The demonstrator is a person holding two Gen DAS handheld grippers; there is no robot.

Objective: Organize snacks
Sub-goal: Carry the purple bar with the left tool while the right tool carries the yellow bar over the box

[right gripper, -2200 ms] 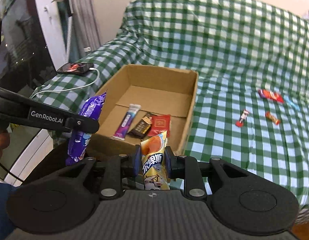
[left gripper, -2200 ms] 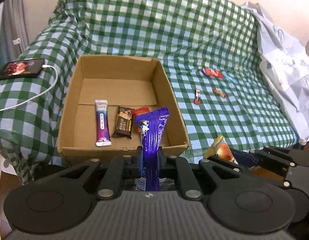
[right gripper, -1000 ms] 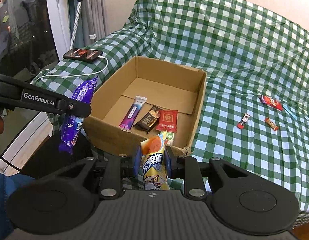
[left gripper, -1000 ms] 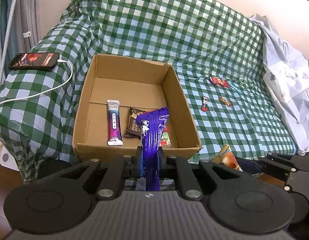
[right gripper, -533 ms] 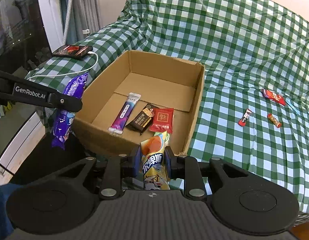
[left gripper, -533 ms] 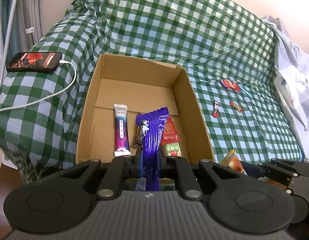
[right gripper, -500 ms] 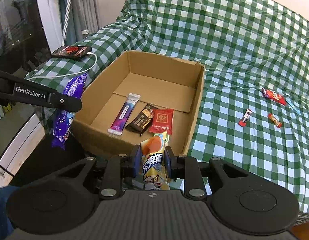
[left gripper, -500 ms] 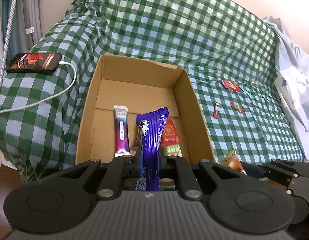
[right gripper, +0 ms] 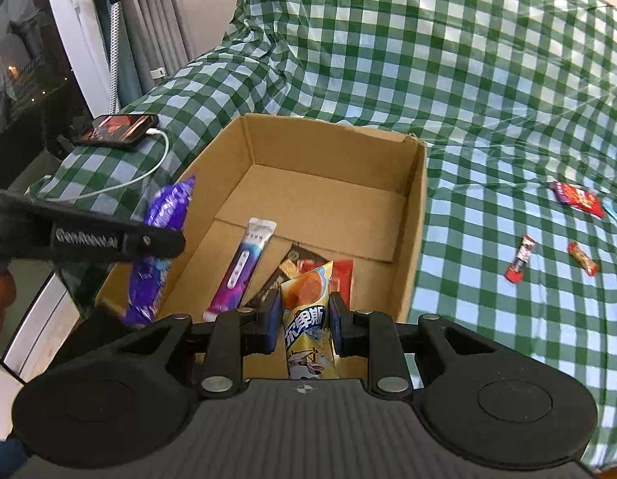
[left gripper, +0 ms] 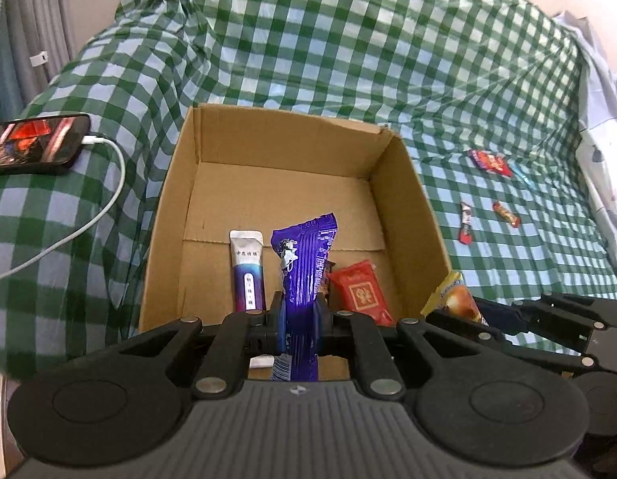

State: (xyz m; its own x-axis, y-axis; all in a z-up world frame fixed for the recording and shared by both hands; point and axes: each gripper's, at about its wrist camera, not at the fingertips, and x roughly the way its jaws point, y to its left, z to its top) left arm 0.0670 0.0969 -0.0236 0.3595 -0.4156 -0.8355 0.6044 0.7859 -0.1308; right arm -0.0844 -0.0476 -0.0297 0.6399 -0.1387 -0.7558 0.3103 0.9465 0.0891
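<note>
An open cardboard box (left gripper: 408, 195) (right gripper: 412, 215) sits on a green checked sofa. Inside lie a white-and-purple bar (left gripper: 248, 269) (right gripper: 240, 267), a dark brown bar (right gripper: 286, 269) and a red packet (left gripper: 360, 291) (right gripper: 344, 275). My left gripper (left gripper: 299, 315) is shut on a purple snack pack (left gripper: 304, 267) (right gripper: 161, 239), held upright over the box's near edge. My right gripper (right gripper: 304, 319) is shut on a yellow snack pack (right gripper: 306, 311) (left gripper: 452, 297), held over the box's near right part.
Loose snacks lie on the sofa seat right of the box: a red packet (left gripper: 490, 161) (right gripper: 578, 197), a small red-white candy (left gripper: 465, 223) (right gripper: 518, 259), an orange candy (left gripper: 506, 213) (right gripper: 583, 257). A phone (left gripper: 35, 143) (right gripper: 117, 129) with white cable lies on the left armrest.
Both grippers have moved forward toward the box with their packs still held. The box now looks closer and larger in both views.
</note>
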